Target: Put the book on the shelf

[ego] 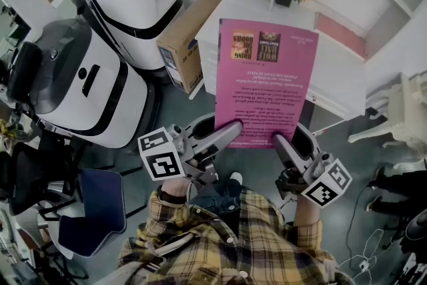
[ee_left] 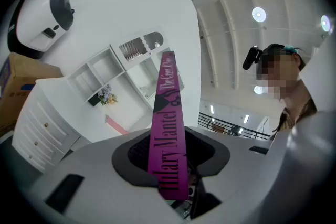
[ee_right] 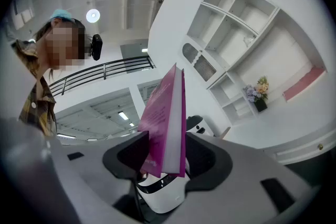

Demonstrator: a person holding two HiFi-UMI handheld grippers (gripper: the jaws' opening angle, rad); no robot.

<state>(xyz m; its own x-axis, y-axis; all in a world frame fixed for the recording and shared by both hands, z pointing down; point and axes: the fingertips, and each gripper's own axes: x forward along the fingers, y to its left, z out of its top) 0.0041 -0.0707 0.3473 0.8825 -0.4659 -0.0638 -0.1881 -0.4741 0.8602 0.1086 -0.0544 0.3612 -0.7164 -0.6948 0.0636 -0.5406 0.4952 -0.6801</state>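
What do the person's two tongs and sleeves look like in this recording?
The left tongs and right tongs are light grey with dark inner pads. Each carries a white cube printed with black square markers. The person wears a yellow-and-dark plaid shirt whose sleeves reach the wrists.

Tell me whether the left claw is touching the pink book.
Touching. The left gripper view shows the spine of the pink book pinched in the left claw, with no gap on either side.
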